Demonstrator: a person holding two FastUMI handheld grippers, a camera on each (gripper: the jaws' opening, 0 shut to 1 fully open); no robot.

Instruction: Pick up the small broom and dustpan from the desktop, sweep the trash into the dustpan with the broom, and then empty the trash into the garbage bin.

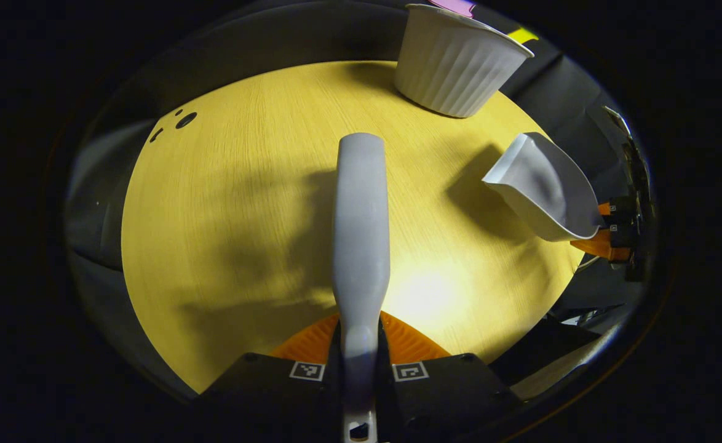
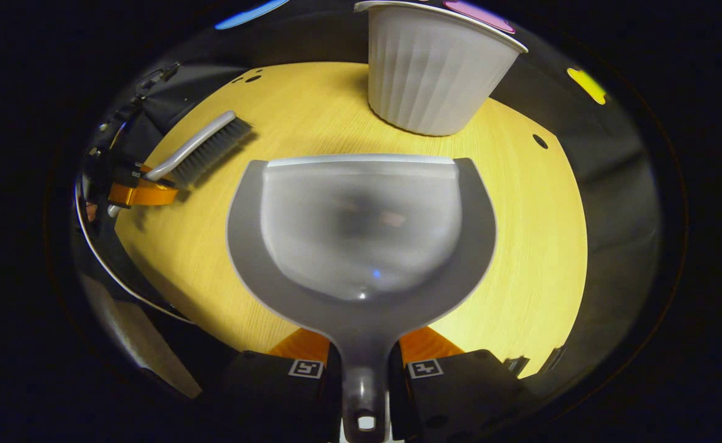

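My left gripper [image 1: 359, 344] is shut on the handle of the small grey broom [image 1: 361, 227], which points forward over the yellow tabletop [image 1: 226, 203]. In the right gripper view the broom [image 2: 204, 147] shows at the left with its dark bristles facing down, just above the table. My right gripper [image 2: 364, 357] is shut on the handle of the grey dustpan [image 2: 361, 227], held level above the table with its front lip toward the white ribbed garbage bin [image 2: 435, 74]. The pan's bowl looks empty. In the left gripper view the dustpan [image 1: 545, 191] hangs at the right, below the bin [image 1: 459, 61].
The bin stands on the far side of the round table. Small dark holes [image 1: 182, 120] mark the tabletop near its far left edge, and another hole [image 2: 540, 141] lies right of the bin. Black cloth surrounds the table.
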